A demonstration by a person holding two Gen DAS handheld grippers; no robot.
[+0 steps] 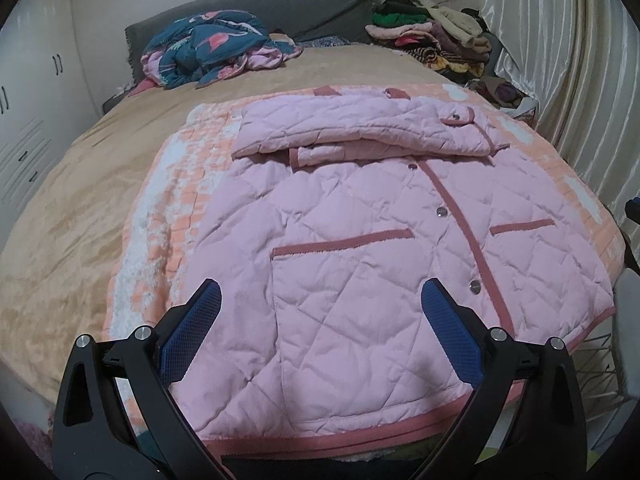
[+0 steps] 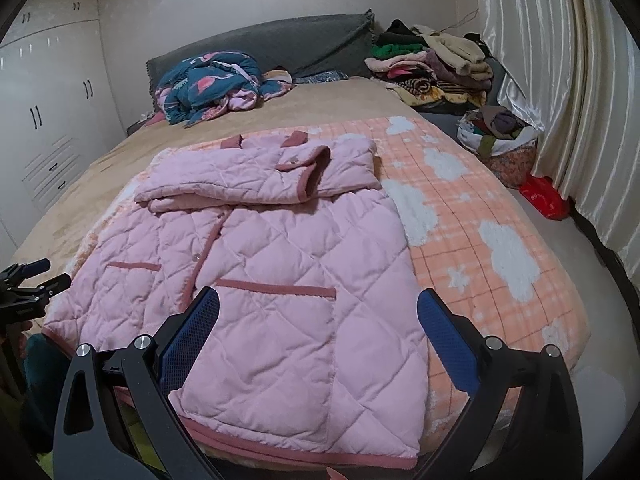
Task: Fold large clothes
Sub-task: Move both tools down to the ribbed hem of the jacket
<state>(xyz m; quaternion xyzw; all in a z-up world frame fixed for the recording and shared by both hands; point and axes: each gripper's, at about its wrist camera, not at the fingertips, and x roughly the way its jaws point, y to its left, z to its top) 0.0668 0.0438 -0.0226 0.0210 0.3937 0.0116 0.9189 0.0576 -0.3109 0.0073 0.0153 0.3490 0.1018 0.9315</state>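
Note:
A pink quilted jacket (image 1: pixel 360 240) with dark pink trim lies flat, front up, on an orange plaid blanket (image 1: pixel 176 200) on the bed. Both sleeves are folded across its chest near the collar. It also shows in the right wrist view (image 2: pixel 280 280). My left gripper (image 1: pixel 320 304) is open and empty above the jacket's hem on the left half. My right gripper (image 2: pixel 318 312) is open and empty above the hem on the right half. The left gripper also shows at the left edge of the right wrist view (image 2: pixel 32 284).
The blanket (image 2: pixel 480 240) covers a tan bedspread (image 1: pixel 80 168). A blue patterned quilt (image 1: pixel 208 48) is bunched by the grey headboard (image 2: pixel 280 44). Stacked clothes (image 2: pixel 432 68) sit at the far right. A basket of clothes (image 2: pixel 500 140) and a red bag (image 2: pixel 544 196) lie beside curtains (image 2: pixel 560 80). White wardrobes (image 2: pixel 48 120) stand on the left.

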